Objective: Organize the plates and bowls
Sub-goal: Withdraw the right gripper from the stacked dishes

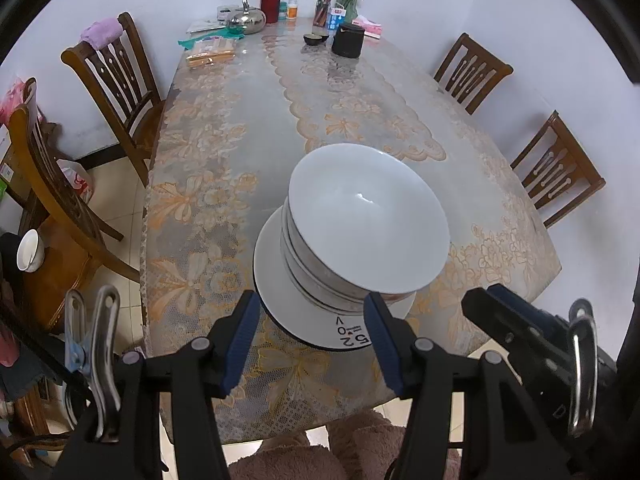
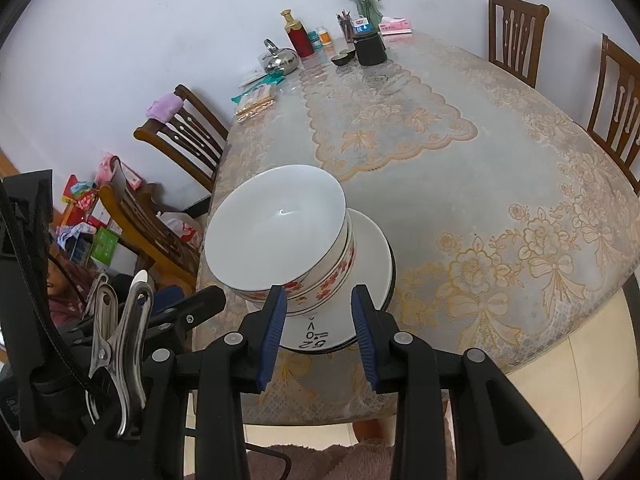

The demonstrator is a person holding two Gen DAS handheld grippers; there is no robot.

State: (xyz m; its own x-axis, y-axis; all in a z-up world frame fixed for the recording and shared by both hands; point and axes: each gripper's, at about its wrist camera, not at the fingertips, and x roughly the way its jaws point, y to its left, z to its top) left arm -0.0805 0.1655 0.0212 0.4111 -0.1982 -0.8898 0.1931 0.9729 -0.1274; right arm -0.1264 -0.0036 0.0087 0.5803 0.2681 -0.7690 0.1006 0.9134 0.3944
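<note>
Several nested white bowls [image 1: 368, 220] with red flowers on their sides [image 2: 280, 232] stand on a white plate [image 1: 280, 284] marked with black characters, near the table's front edge. A dark rim shows under the plate [image 2: 372, 256]. My left gripper [image 1: 310, 299] hovers just in front of the stack with its blue pads apart and nothing between them. My right gripper [image 2: 319, 293] hangs close beside it on the right, also open and holding nothing, with the plate's front edge showing in the gap.
The lace-covered table [image 2: 480, 184] carries a kettle [image 1: 248, 20], a red bottle [image 1: 270, 0], a black canister [image 1: 348, 40], small dark bowls [image 1: 316, 39] and a vase at its far end. Wooden chairs [image 1: 116, 80] line both sides. A white cup [image 1: 29, 250] sits at the left.
</note>
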